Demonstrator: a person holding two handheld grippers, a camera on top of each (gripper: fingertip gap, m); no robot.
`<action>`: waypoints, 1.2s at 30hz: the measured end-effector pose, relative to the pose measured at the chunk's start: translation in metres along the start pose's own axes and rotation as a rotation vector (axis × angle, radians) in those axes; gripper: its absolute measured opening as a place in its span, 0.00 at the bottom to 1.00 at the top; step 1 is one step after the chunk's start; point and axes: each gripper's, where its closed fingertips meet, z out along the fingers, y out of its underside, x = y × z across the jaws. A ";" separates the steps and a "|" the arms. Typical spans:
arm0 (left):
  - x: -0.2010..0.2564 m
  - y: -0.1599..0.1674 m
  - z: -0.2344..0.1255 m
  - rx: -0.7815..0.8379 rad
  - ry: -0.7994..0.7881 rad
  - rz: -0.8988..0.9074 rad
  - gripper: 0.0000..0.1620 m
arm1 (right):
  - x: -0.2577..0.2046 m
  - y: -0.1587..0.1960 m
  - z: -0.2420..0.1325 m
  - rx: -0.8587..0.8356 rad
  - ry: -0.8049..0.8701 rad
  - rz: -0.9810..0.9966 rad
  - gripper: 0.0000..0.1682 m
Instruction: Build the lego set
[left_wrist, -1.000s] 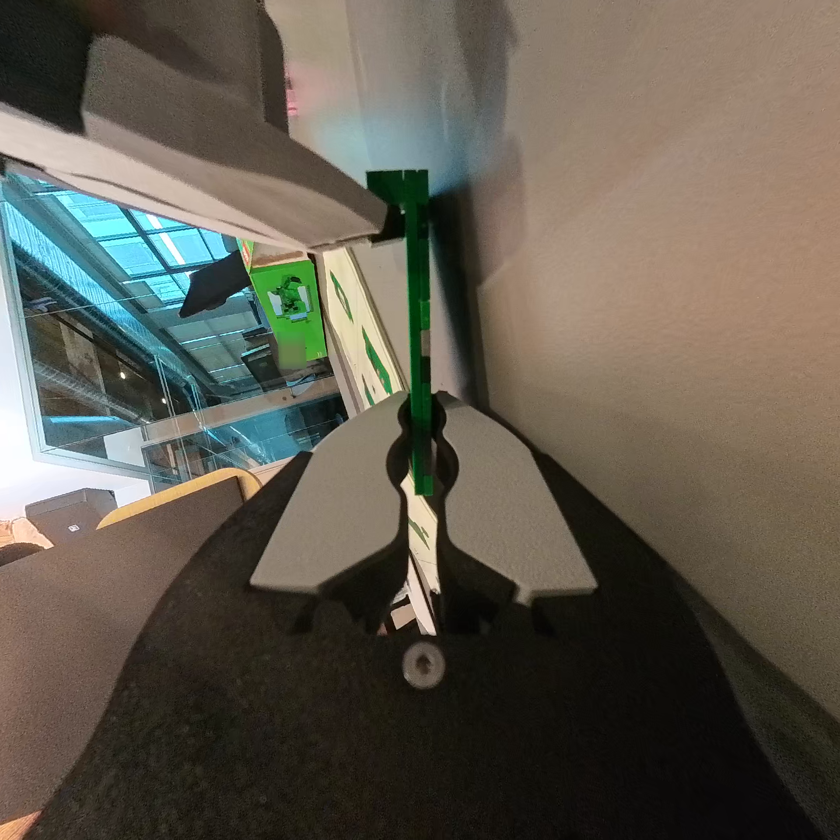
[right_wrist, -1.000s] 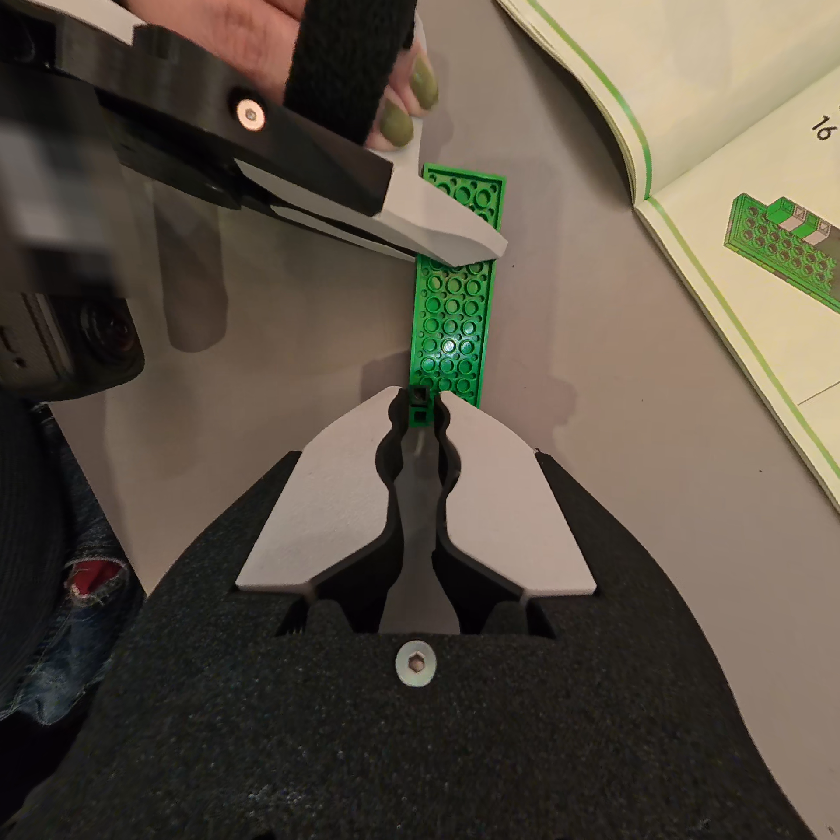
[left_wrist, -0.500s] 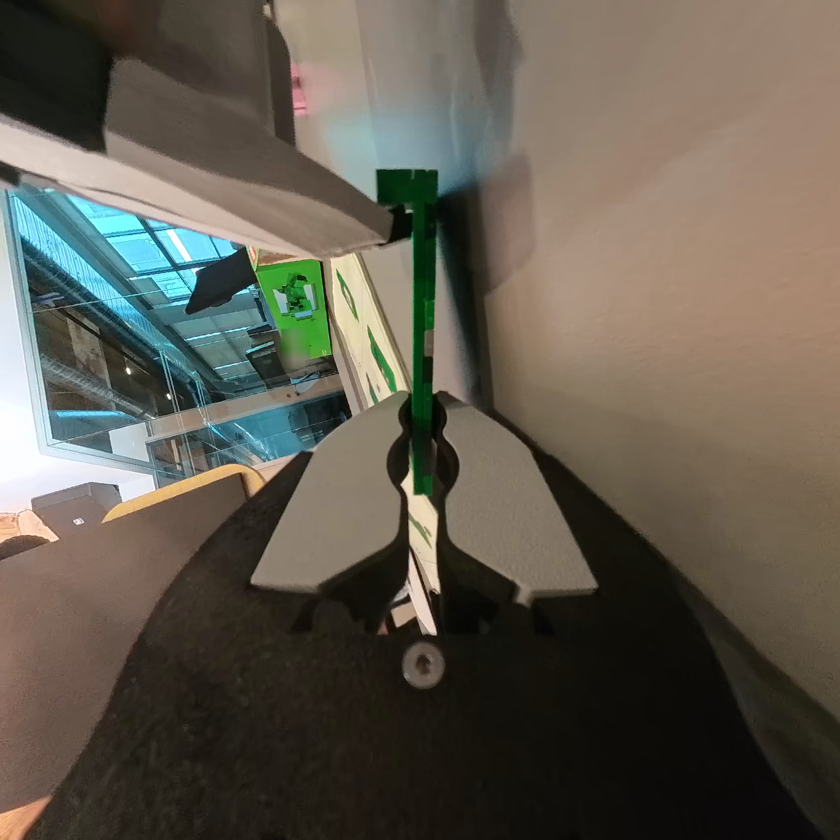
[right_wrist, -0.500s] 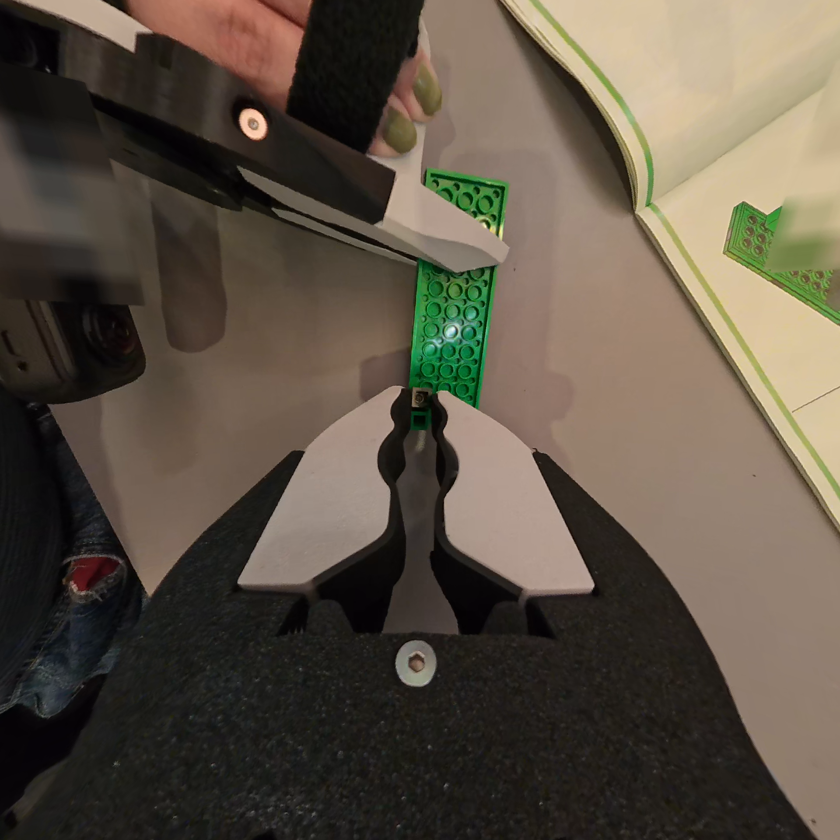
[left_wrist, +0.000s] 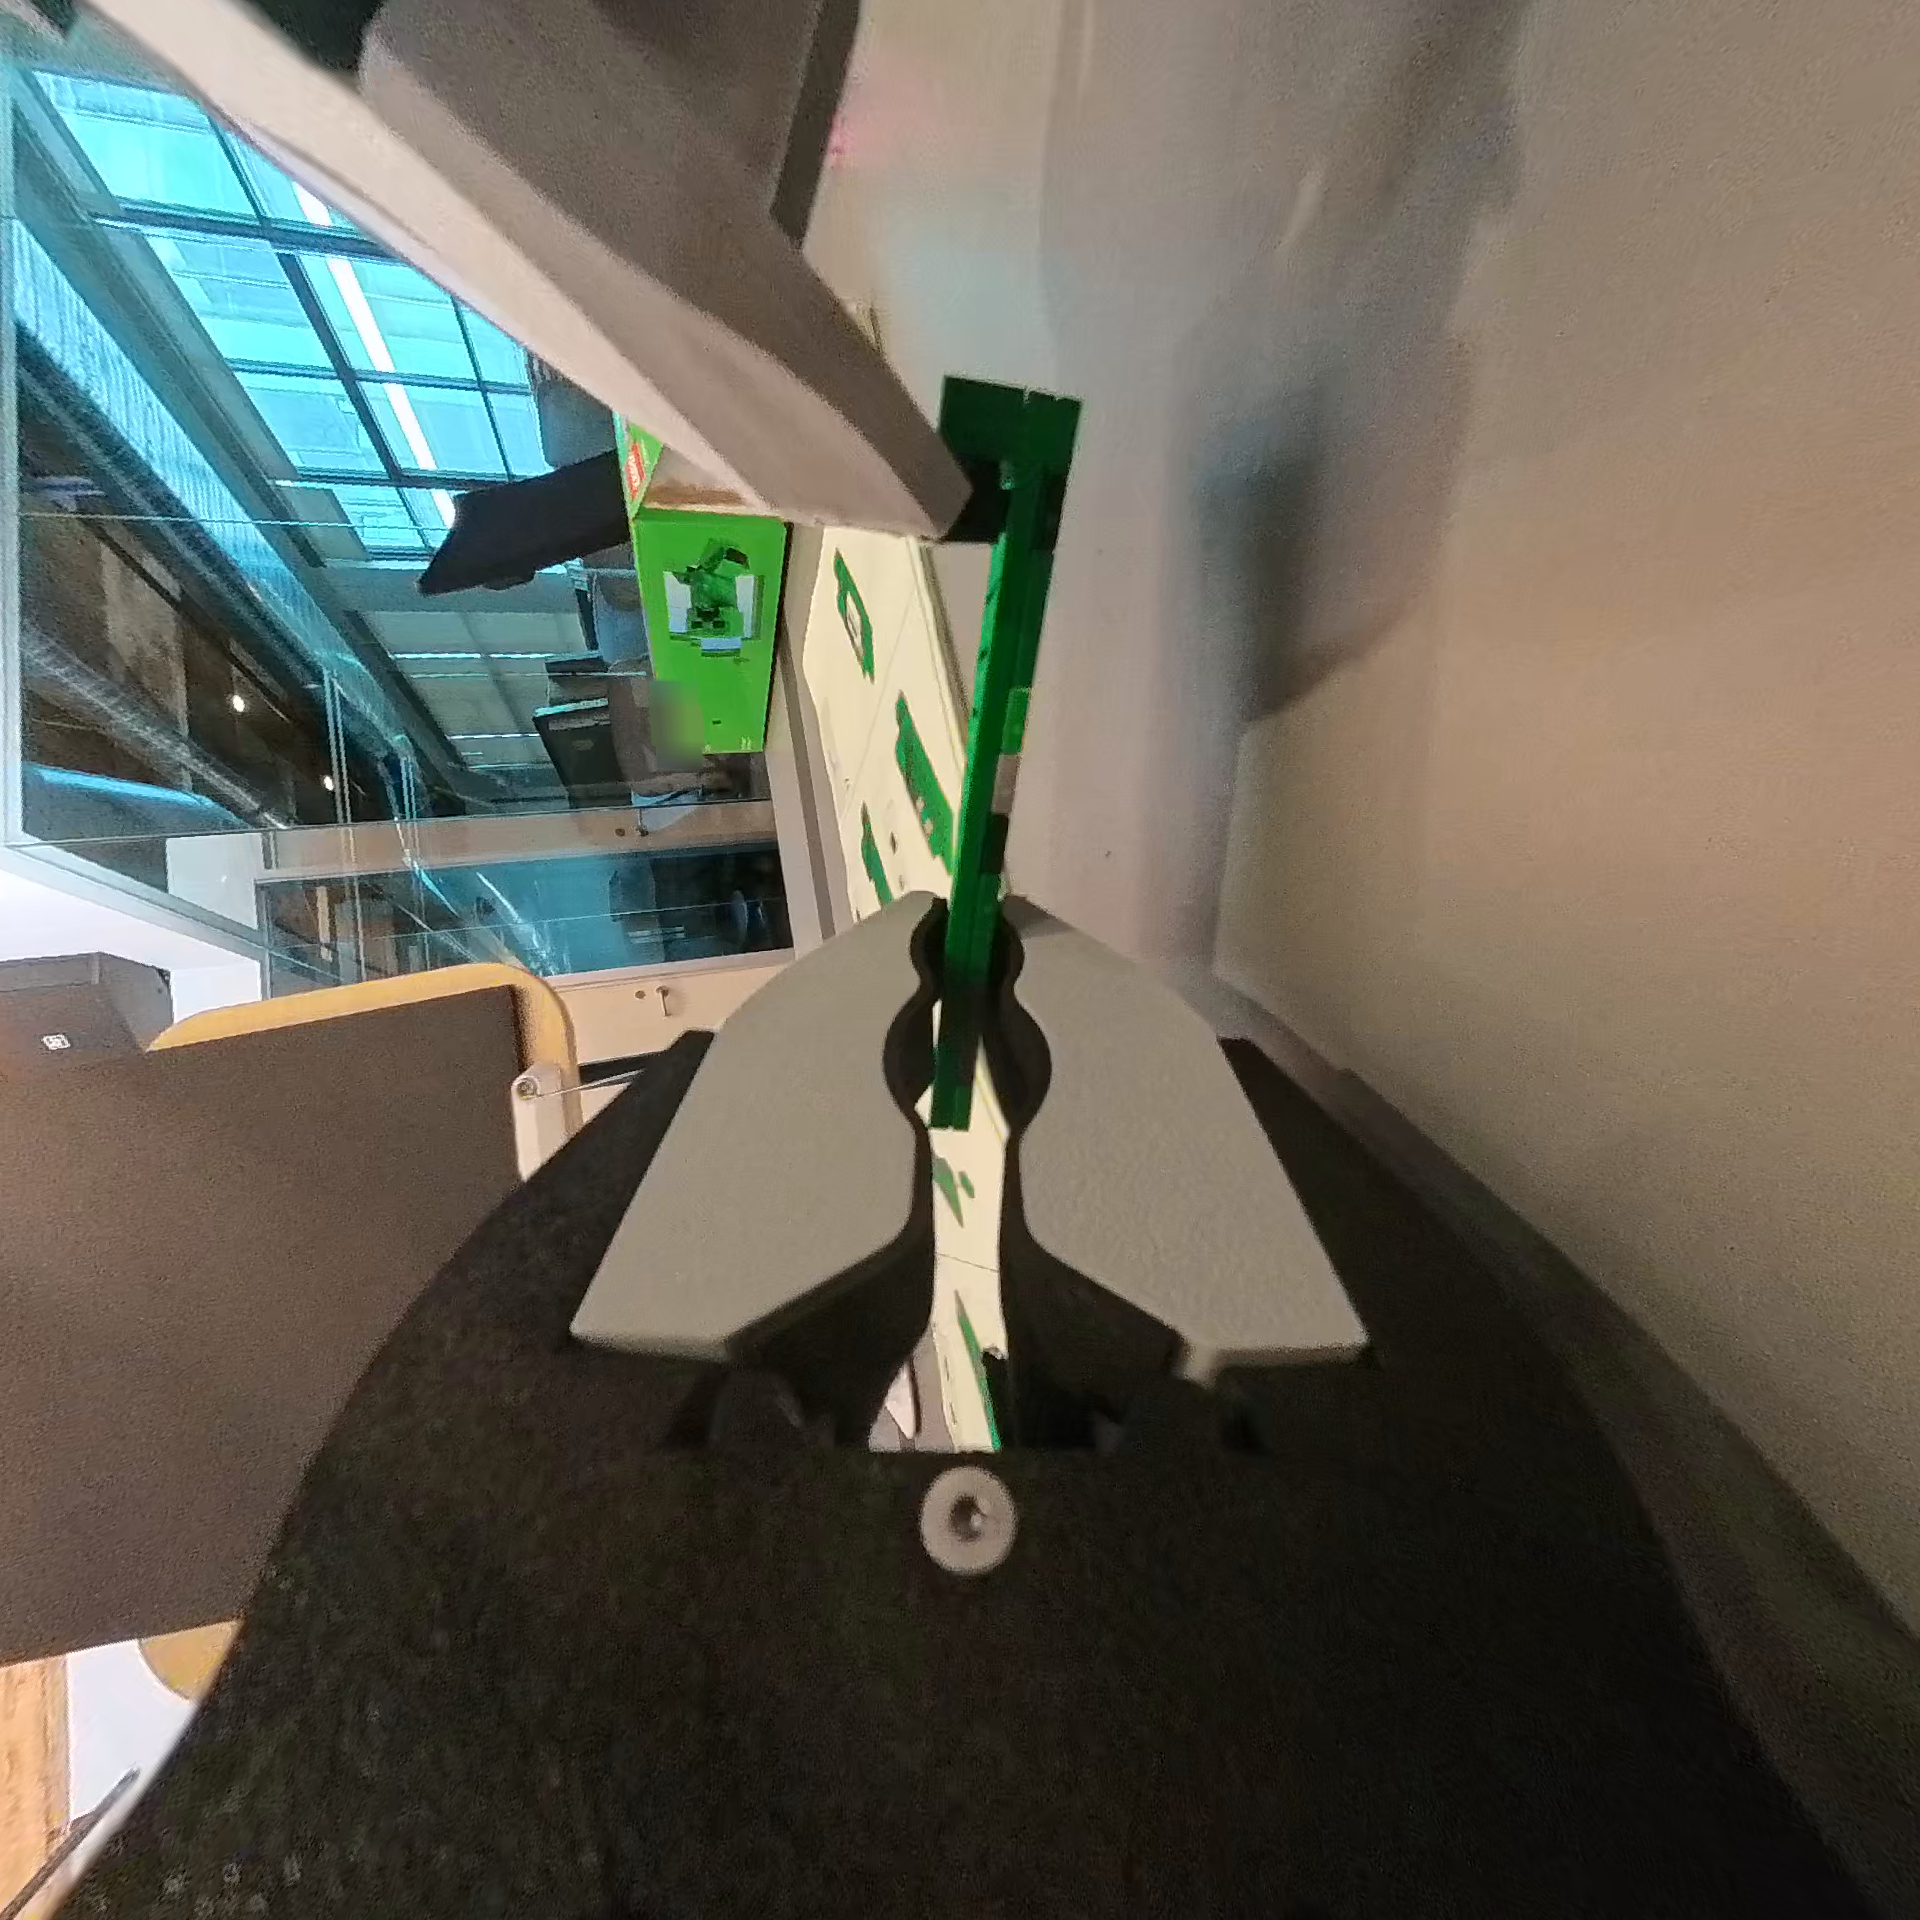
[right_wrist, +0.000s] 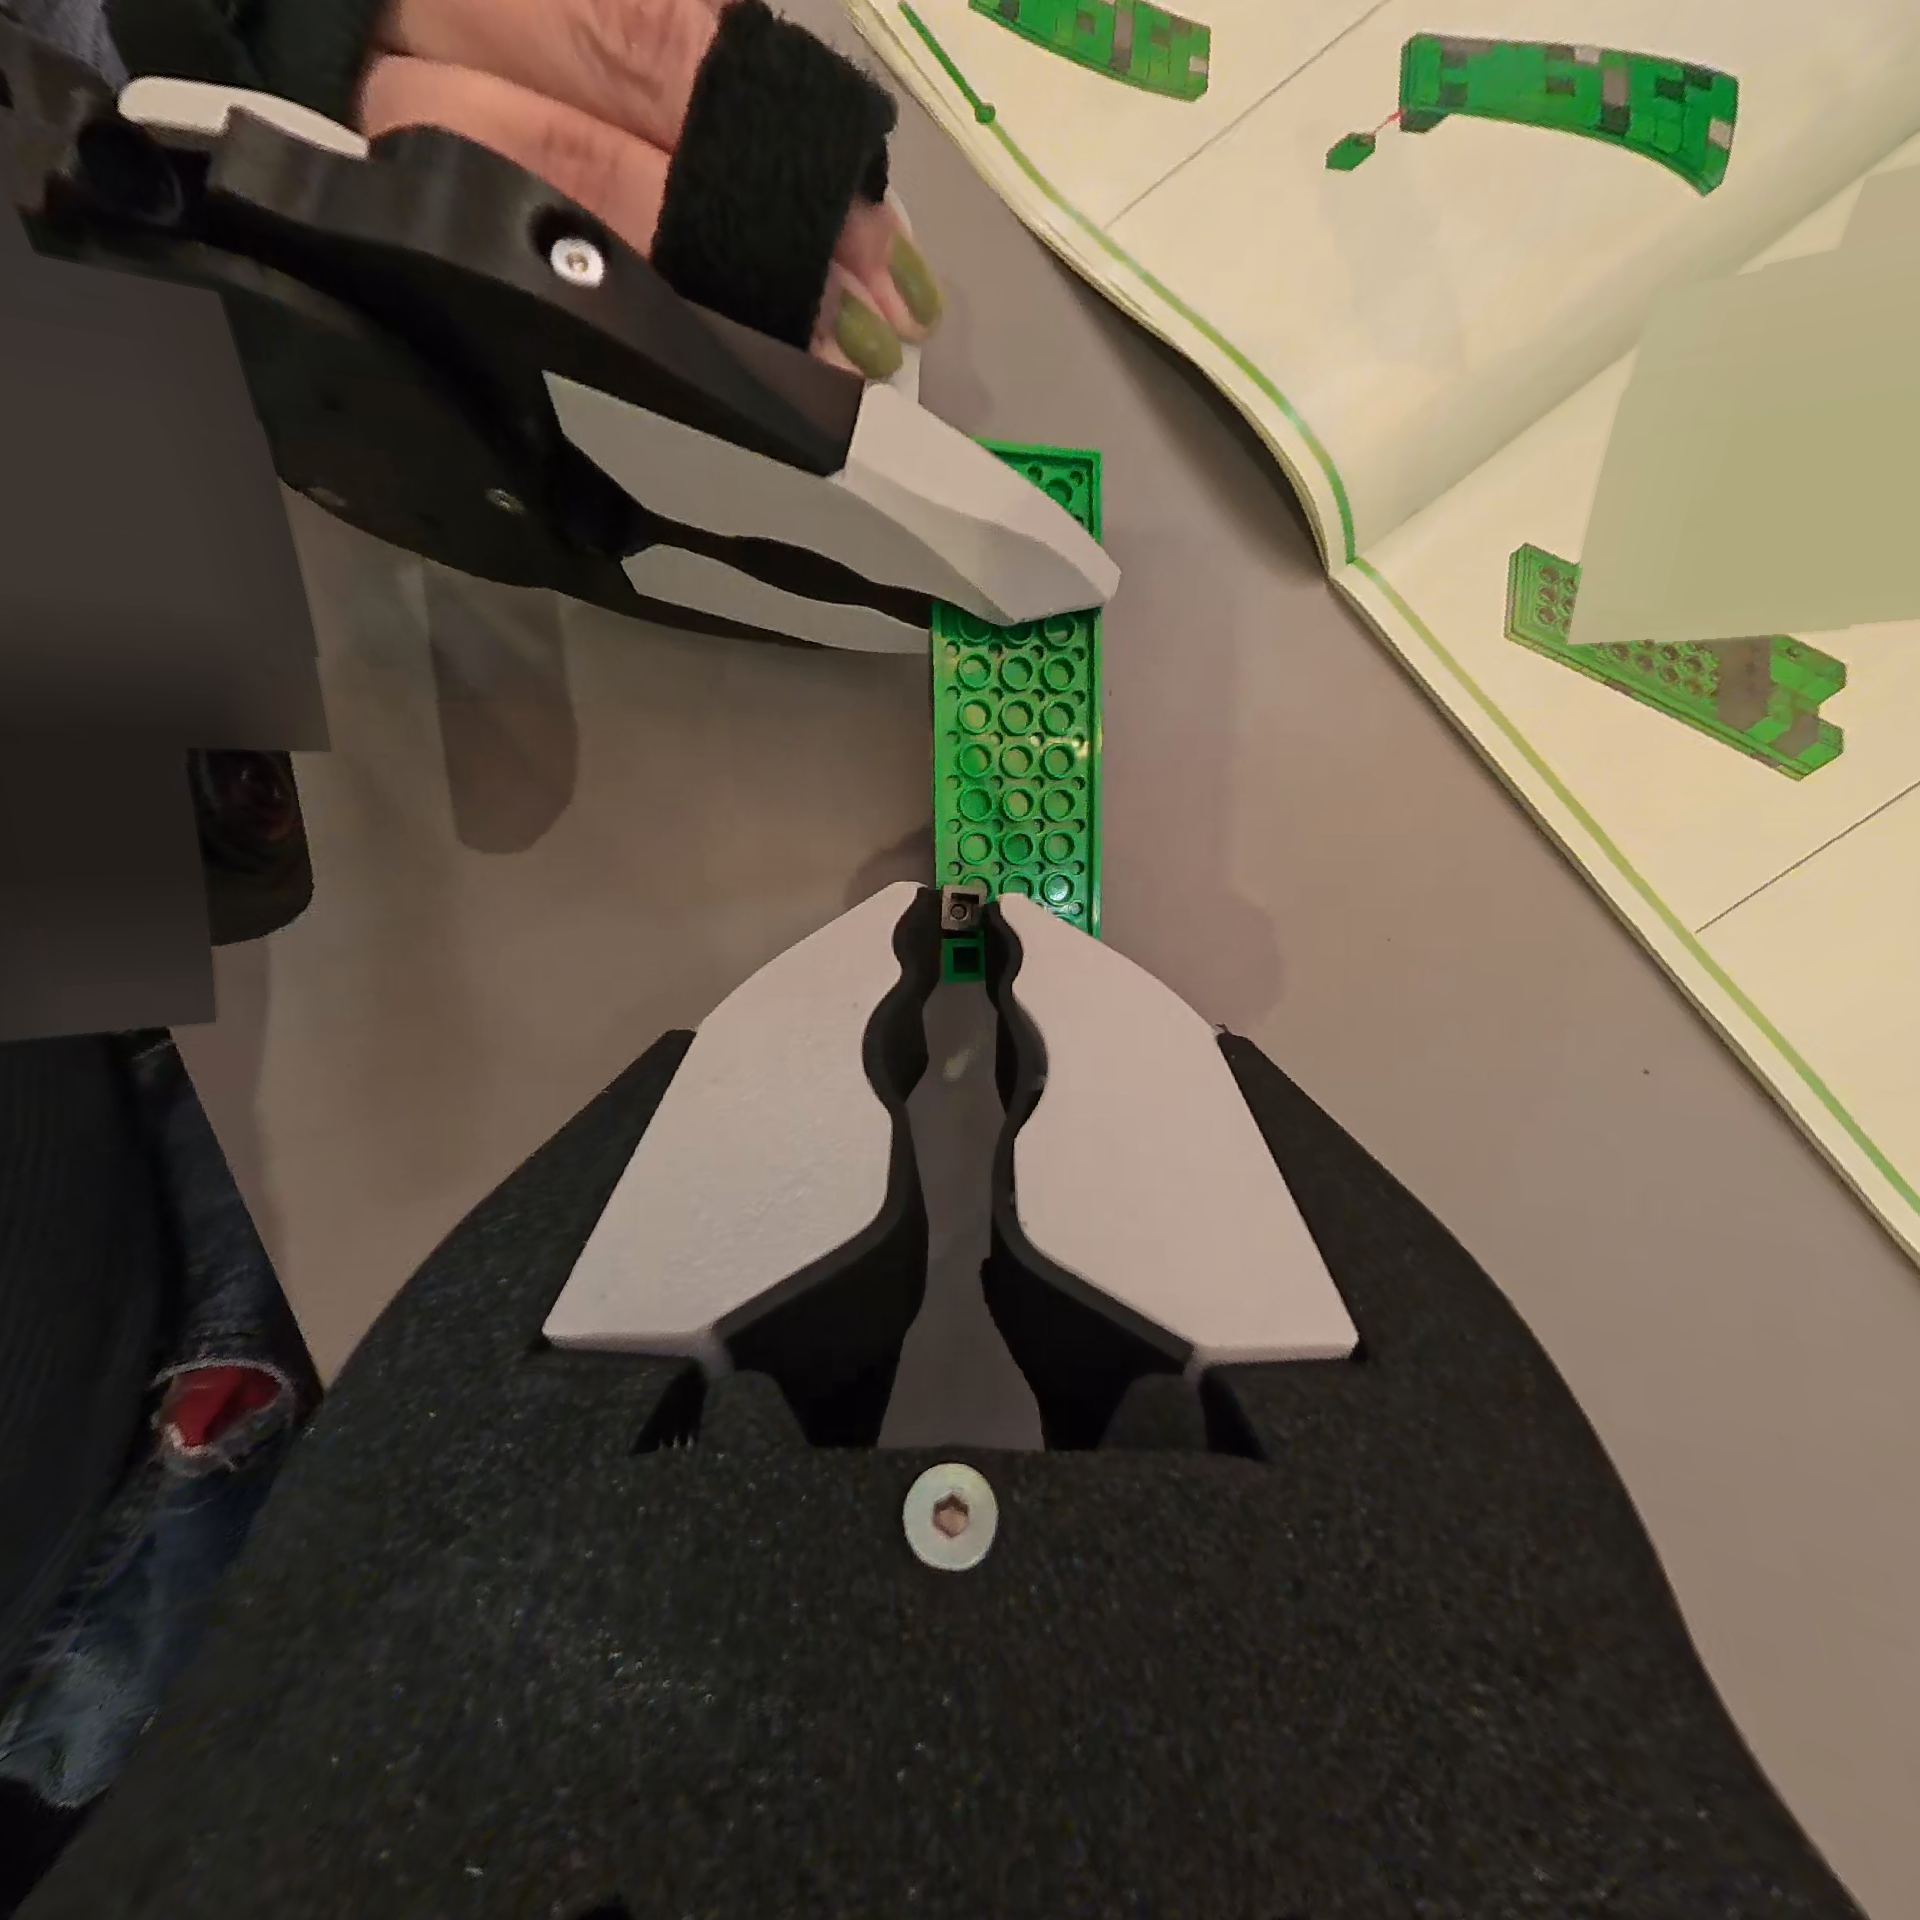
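Green box (left_wrist: 710, 634) only behind left jaws' plate (left_wrist: 992, 727)

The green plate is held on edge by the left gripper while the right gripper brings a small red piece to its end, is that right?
Not quite: the small piece in the right gripper is dark grey or black, not red, as the right wrist view shows. The rest holds: the left gripper clamps the green plate on edge.
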 end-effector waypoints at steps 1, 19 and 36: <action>-0.001 0.000 0.000 0.001 -0.006 0.000 0.04 | 0.000 -0.001 -0.001 0.000 0.006 -0.008 0.05; -0.003 -0.007 -0.001 0.015 -0.048 0.096 0.03 | -0.005 0.001 -0.003 -0.046 0.021 -0.033 0.05; 0.000 -0.007 0.000 0.014 -0.031 0.109 0.04 | -0.005 0.004 -0.004 -0.059 0.015 -0.023 0.05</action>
